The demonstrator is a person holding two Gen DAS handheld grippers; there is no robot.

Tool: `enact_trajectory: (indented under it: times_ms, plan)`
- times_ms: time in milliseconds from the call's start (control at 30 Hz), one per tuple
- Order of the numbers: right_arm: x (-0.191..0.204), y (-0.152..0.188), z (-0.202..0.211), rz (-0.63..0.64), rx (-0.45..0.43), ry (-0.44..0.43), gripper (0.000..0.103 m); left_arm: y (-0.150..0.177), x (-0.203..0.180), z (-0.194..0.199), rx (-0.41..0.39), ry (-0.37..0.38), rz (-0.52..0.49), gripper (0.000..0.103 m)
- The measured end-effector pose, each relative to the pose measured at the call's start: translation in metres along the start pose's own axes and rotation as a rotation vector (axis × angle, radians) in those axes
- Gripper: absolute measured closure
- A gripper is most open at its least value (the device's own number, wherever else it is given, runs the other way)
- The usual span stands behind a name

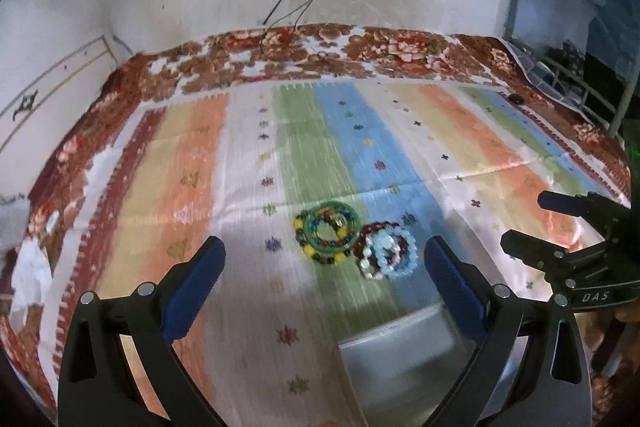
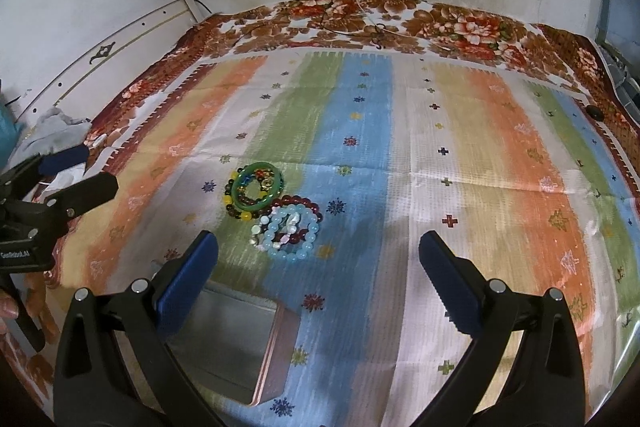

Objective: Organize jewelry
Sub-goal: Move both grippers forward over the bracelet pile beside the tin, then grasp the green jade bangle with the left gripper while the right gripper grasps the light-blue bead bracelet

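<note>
Striped cloth (image 2: 440,187) bears heaped bracelets (image 2: 276,211) beside a tin (image 2: 236,339); both grippers' fingers spread, empty.

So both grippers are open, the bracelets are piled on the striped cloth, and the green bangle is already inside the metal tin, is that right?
Not quite. The green bangle is not in the metal tin; it lies on the striped cloth in the bracelet pile, as the right wrist view shows. The left gripper and right gripper are both open.
</note>
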State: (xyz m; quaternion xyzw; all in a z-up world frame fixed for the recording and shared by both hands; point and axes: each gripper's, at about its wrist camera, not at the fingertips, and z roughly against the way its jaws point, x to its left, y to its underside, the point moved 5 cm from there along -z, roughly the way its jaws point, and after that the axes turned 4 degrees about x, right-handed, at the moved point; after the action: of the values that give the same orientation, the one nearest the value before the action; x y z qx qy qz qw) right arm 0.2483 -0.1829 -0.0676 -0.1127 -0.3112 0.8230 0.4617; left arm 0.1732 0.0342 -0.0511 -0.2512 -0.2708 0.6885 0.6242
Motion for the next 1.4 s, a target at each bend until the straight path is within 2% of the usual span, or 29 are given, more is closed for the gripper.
enact_trajectory:
  times_ms: [233, 400, 567, 900, 1100, 1333, 1400]
  plan:
    - [-0.005, -0.01, -0.024, 0.011, 0.04, 0.023, 0.004, -0.013, 0.001, -0.016, 0.0, 0.001, -0.004, 0.006]
    - [-0.011, -0.013, -0.044, 0.004, 0.084, 0.025, 0.004, -0.015, 0.006, -0.039, 0.085, 0.012, 0.02, 0.006]
    - [-0.013, -0.016, -0.057, -0.007, 0.124, 0.01, 0.004, -0.012, 0.02, -0.069, 0.19, 0.054, 0.113, 0.006]
    - [-0.013, -0.017, -0.092, -0.001, 0.234, -0.011, 0.004, -0.013, 0.027, -0.111, 0.305, 0.053, 0.122, 0.007]
    - [-0.018, -0.017, -0.106, -0.024, 0.279, -0.038, 0.004, -0.018, 0.03, -0.133, 0.332, 0.052, 0.118, 0.008]
    - [-0.021, -0.016, -0.127, -0.063, 0.345, -0.079, 0.004, -0.019, 0.026, -0.162, 0.383, 0.076, 0.064, 0.034]
    - [-0.023, -0.014, -0.132, -0.088, 0.368, -0.095, 0.01, -0.018, 0.025, -0.168, 0.398, 0.077, 0.053, 0.05]
